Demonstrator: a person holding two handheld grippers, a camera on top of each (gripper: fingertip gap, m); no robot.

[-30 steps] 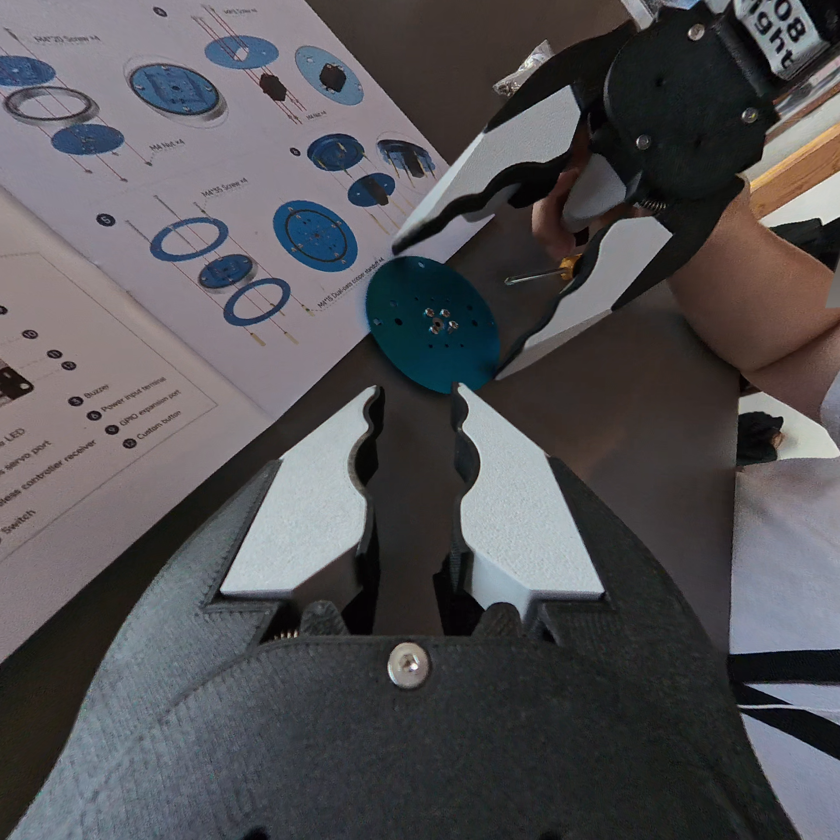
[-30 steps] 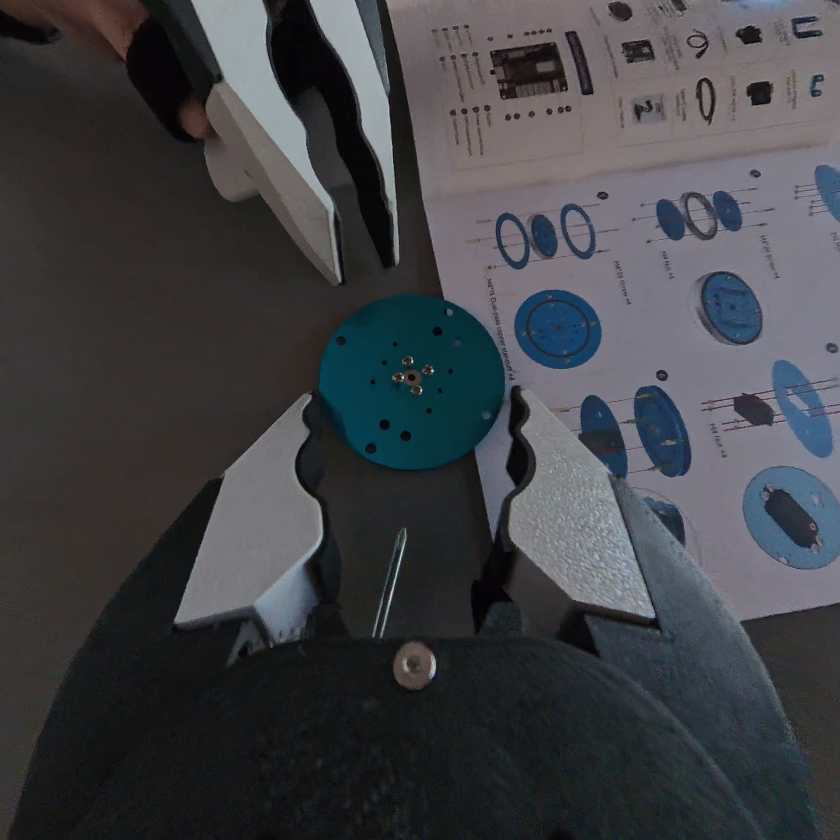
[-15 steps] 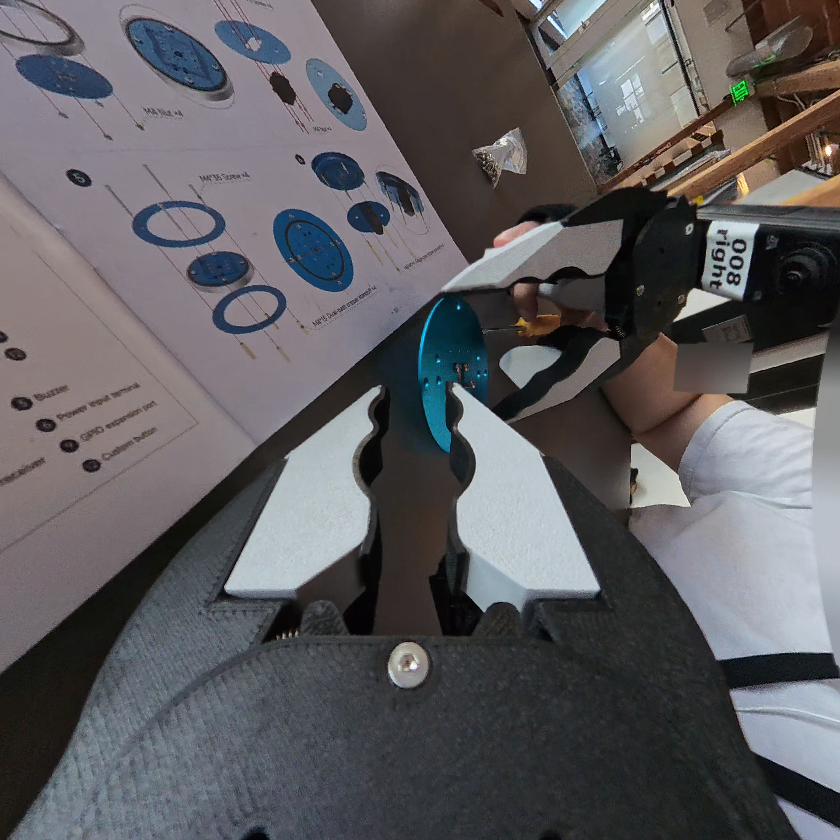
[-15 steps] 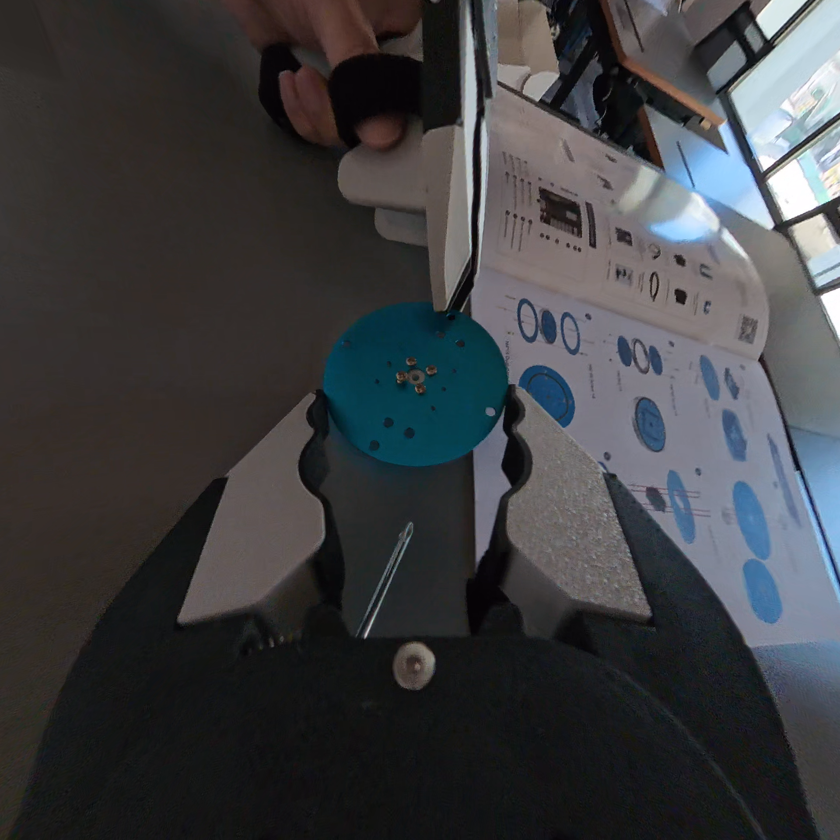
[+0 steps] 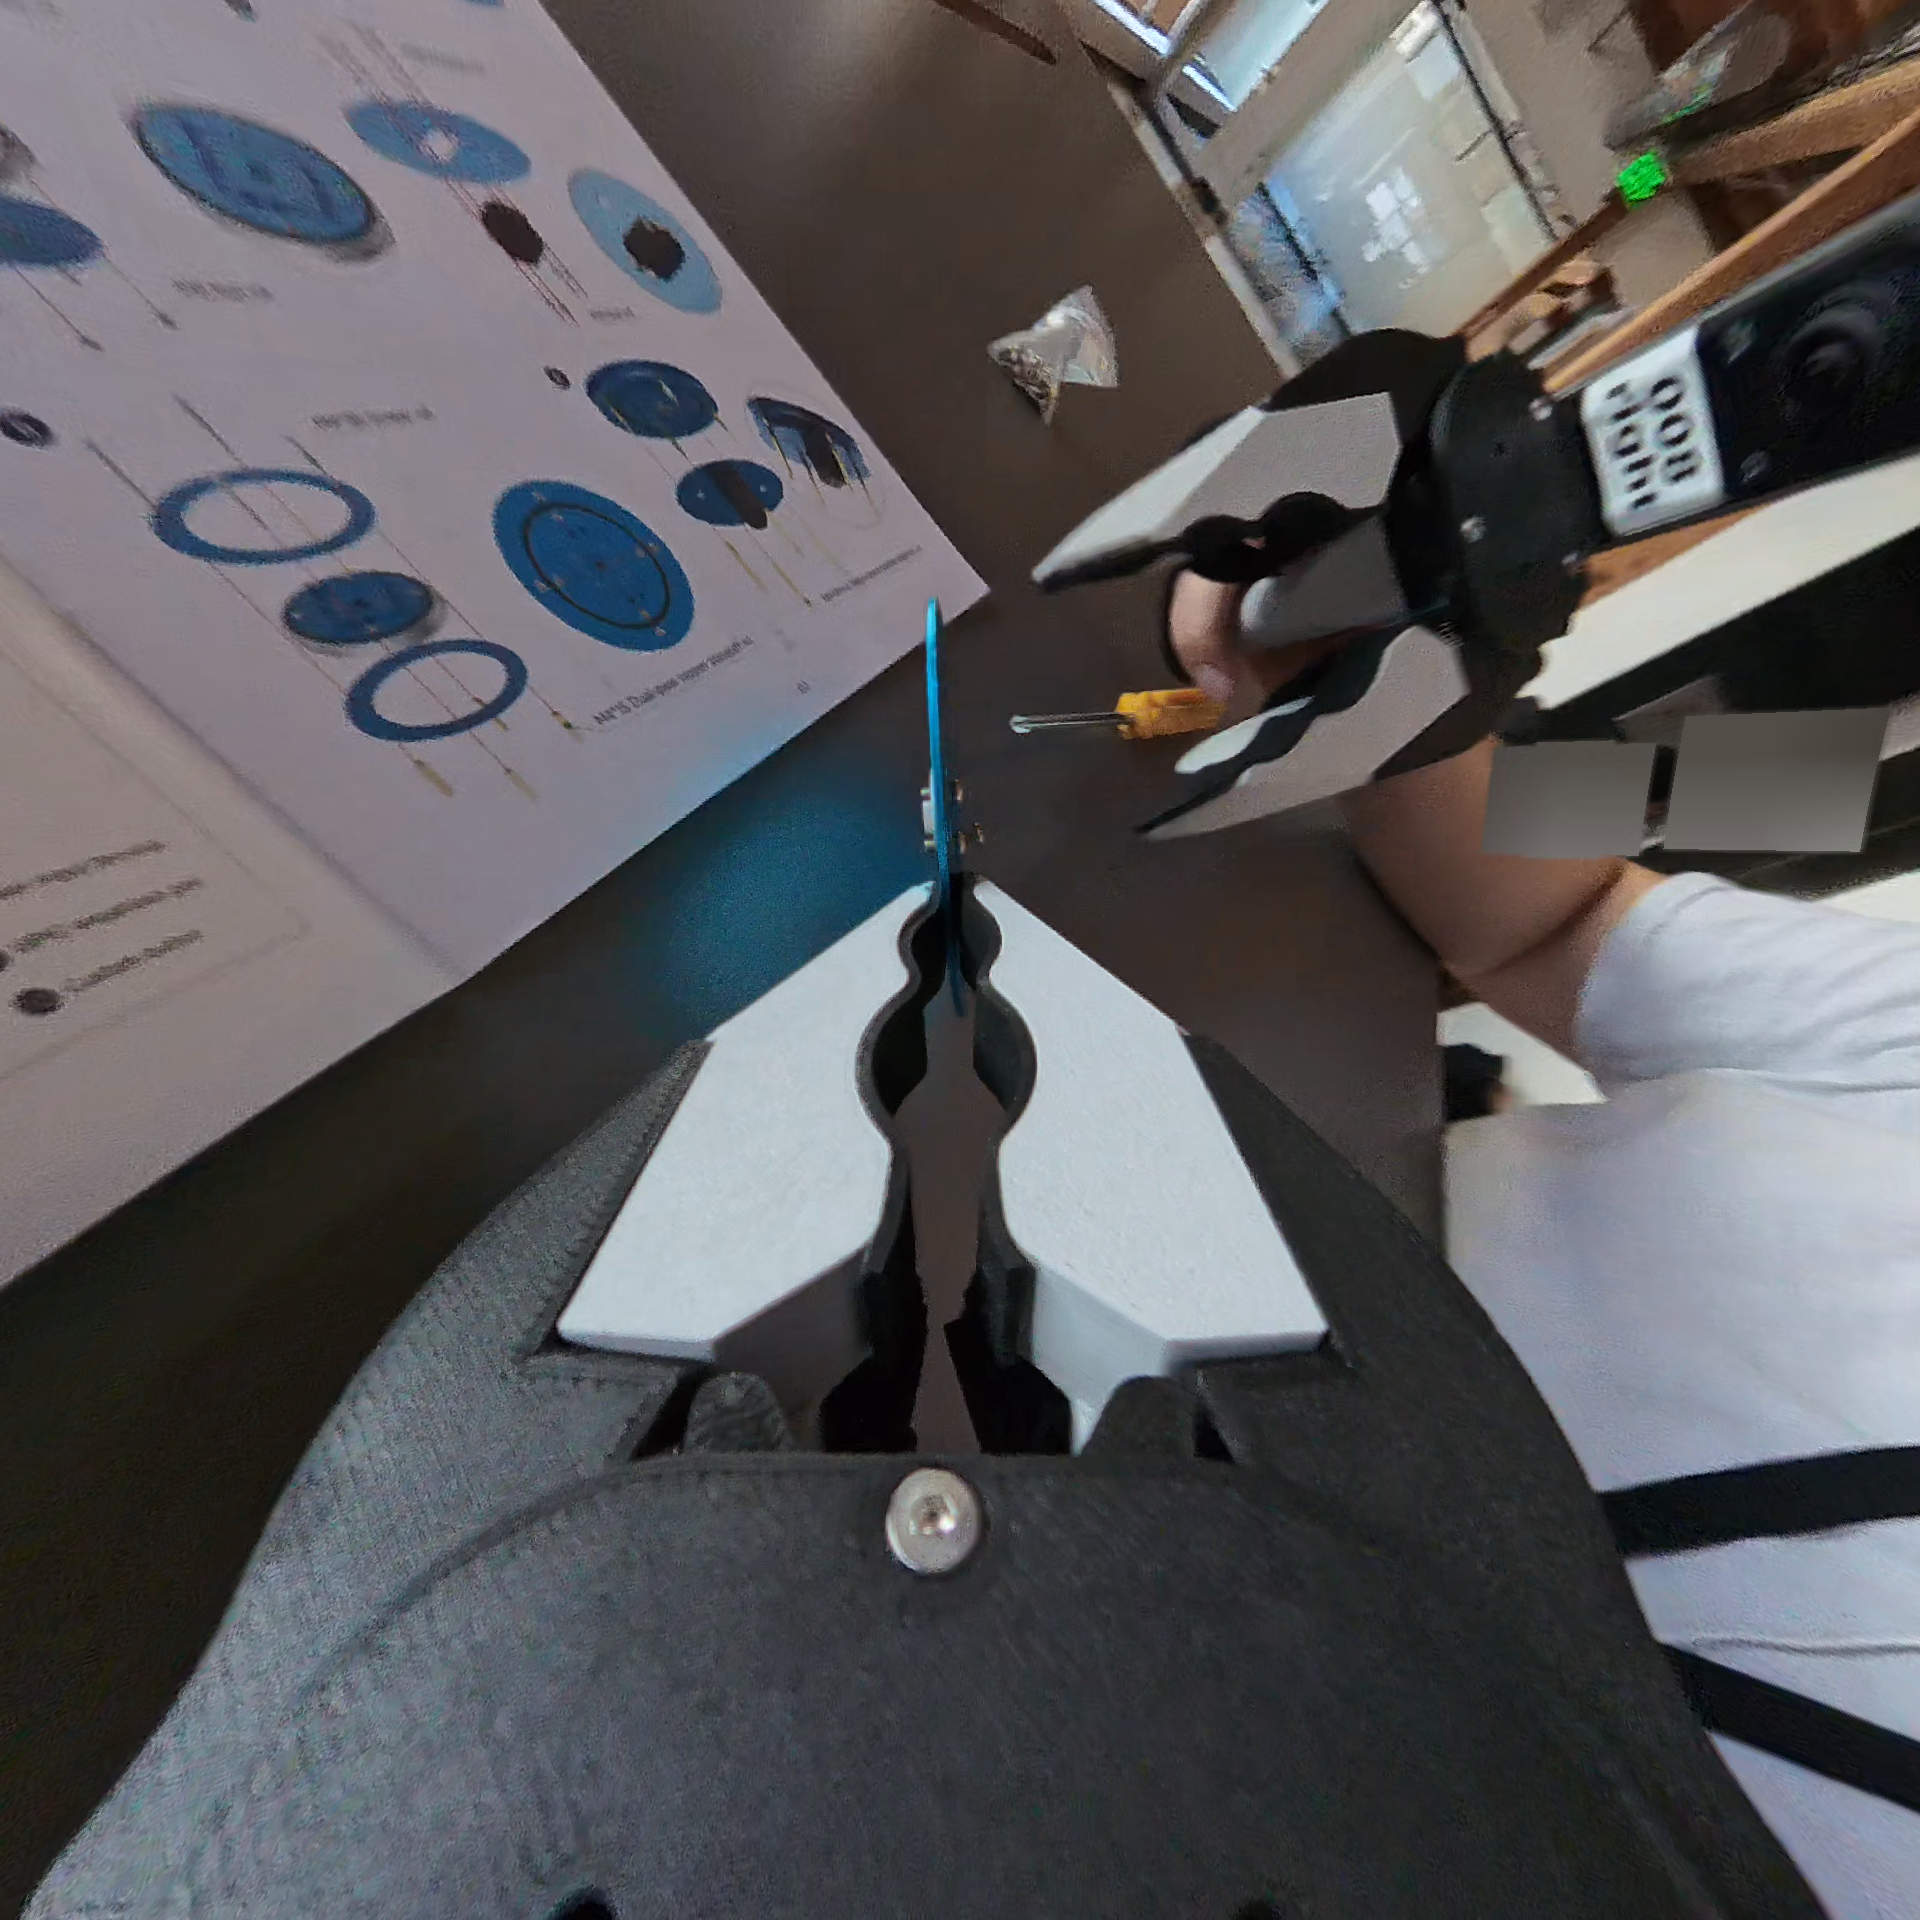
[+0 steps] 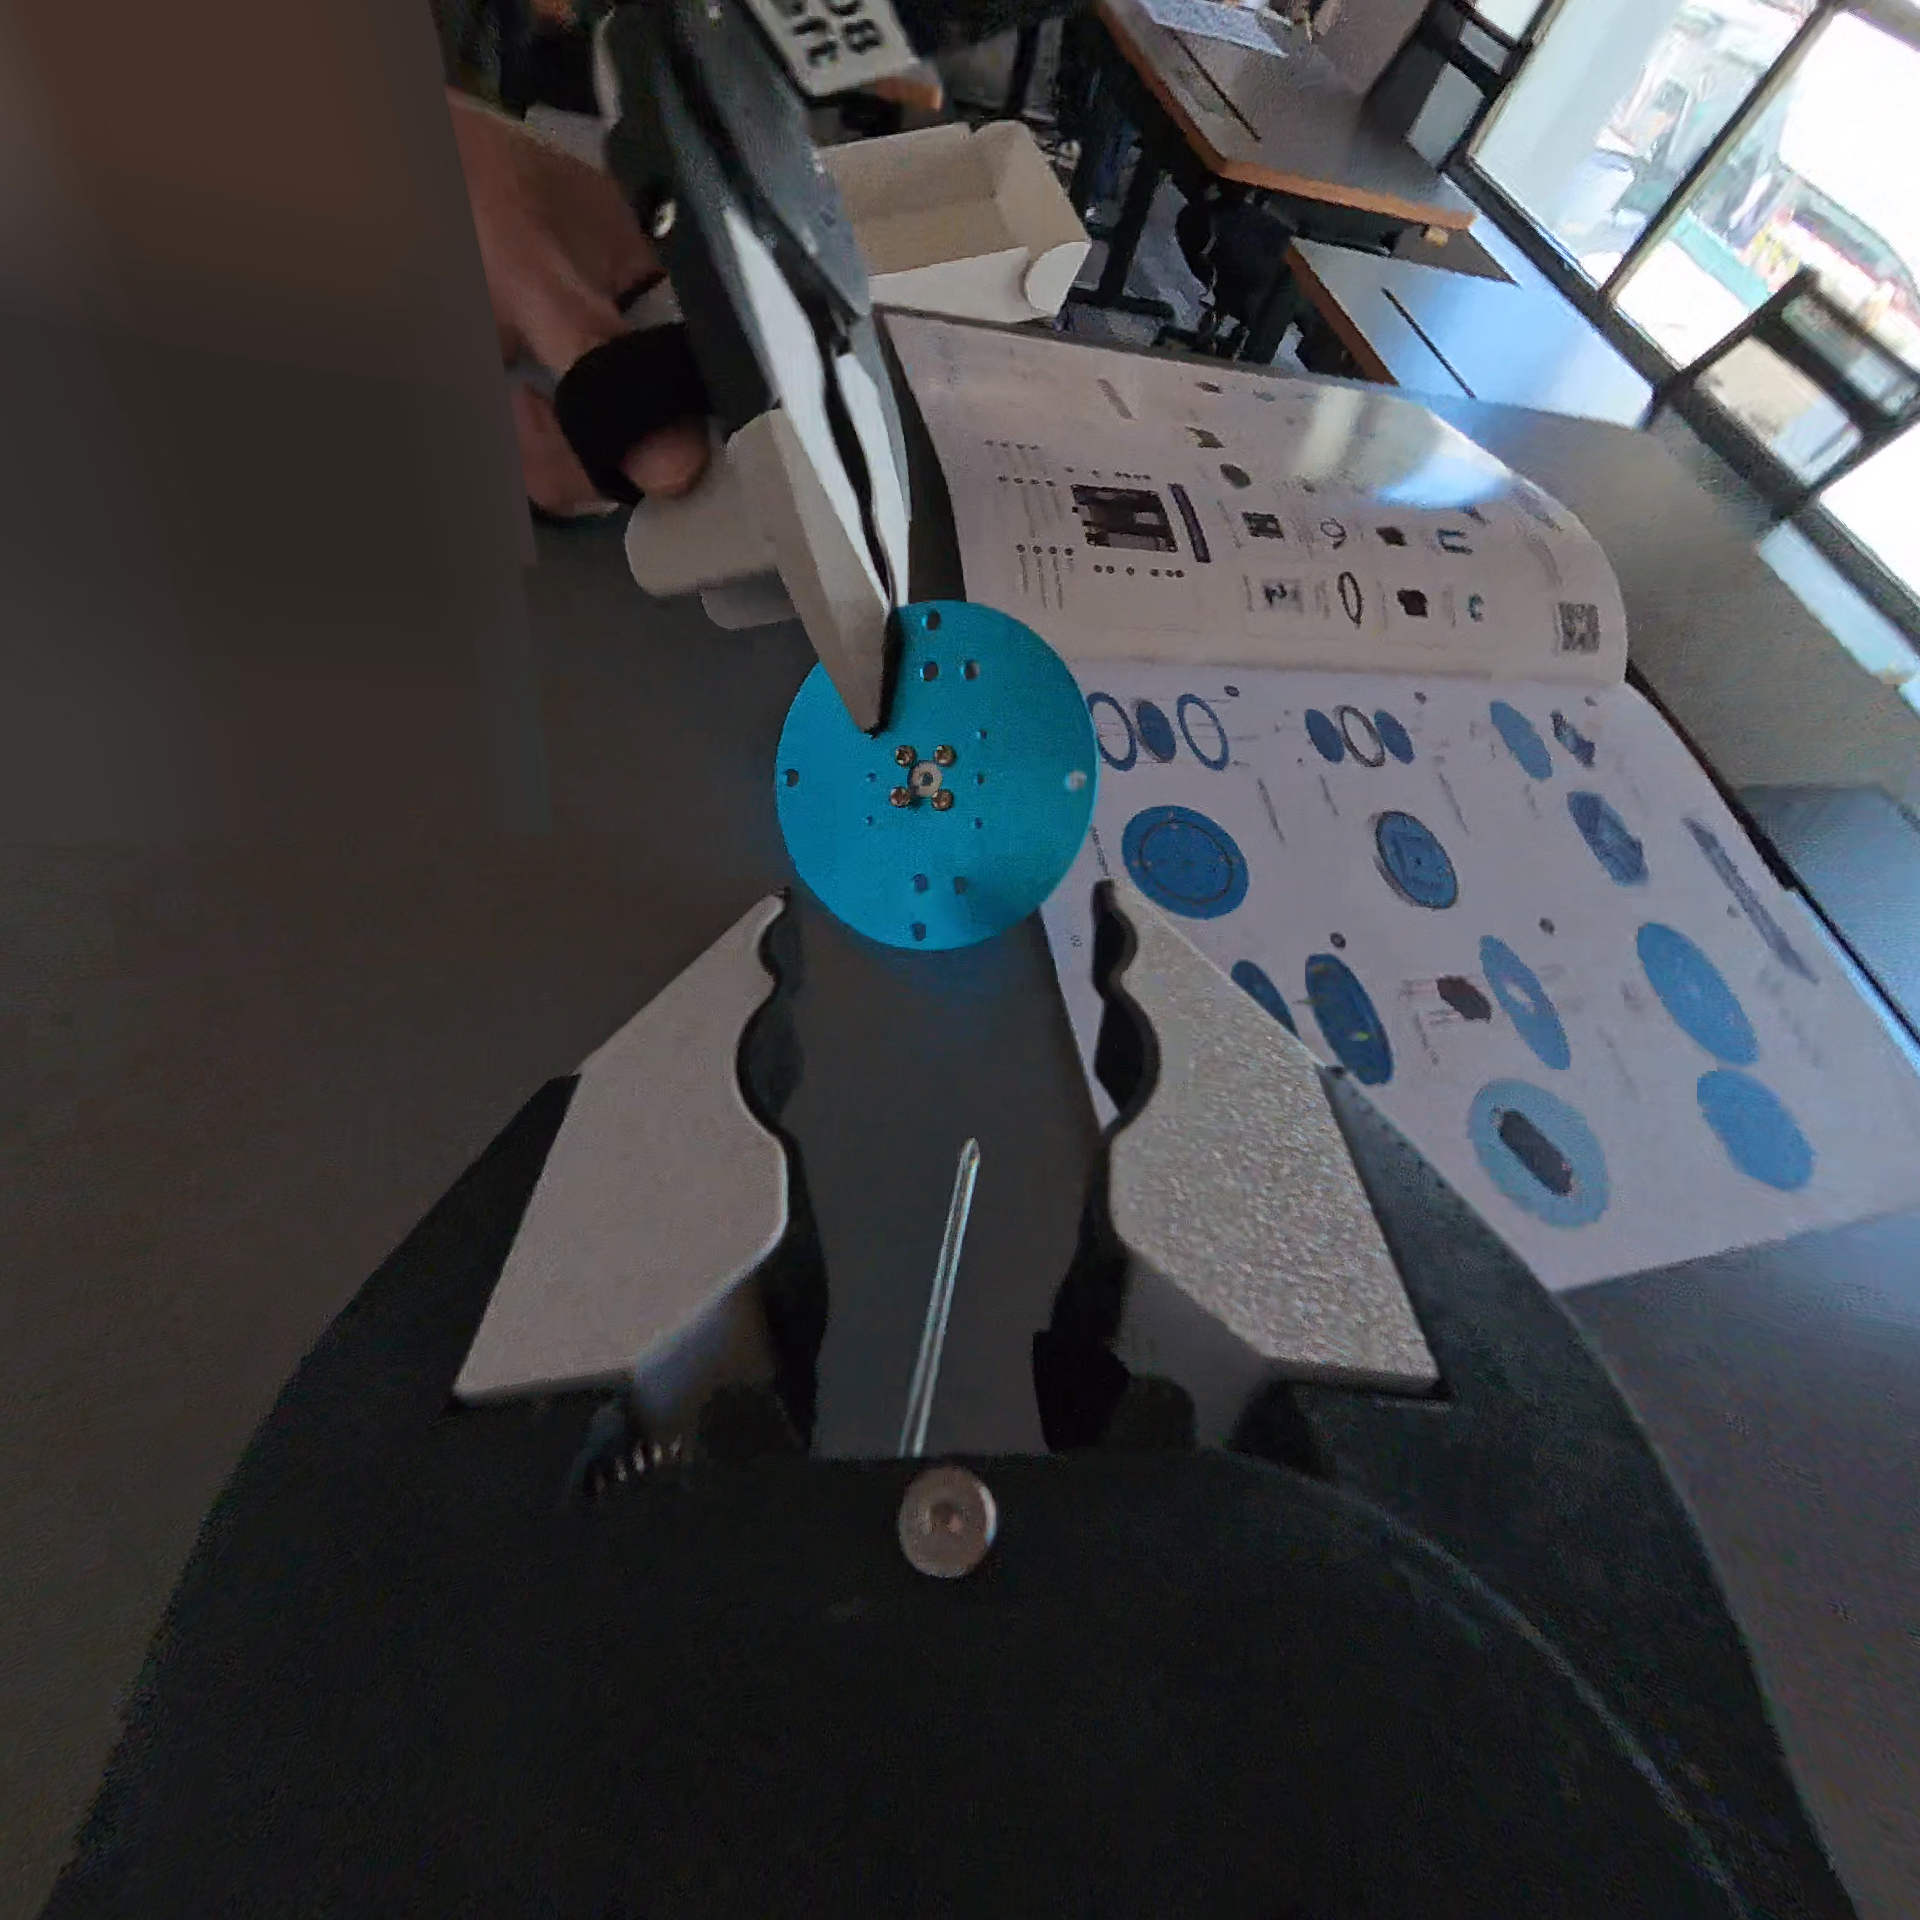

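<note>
Blue disc sits centre frame in my left view, edge-on and upright, its rim pinched at the tips of my left gripper. In the right view its drilled face fronts me. My right gripper is spread, gripping nothing; a screwdriver runs beneath it, apparently finger-held. I'd keep the pinch firm: shallow bite, could pivot. Instruction sheet upper left.

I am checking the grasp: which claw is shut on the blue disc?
The left claw pinches the blue disc by its rim; the right claw is open.
</note>
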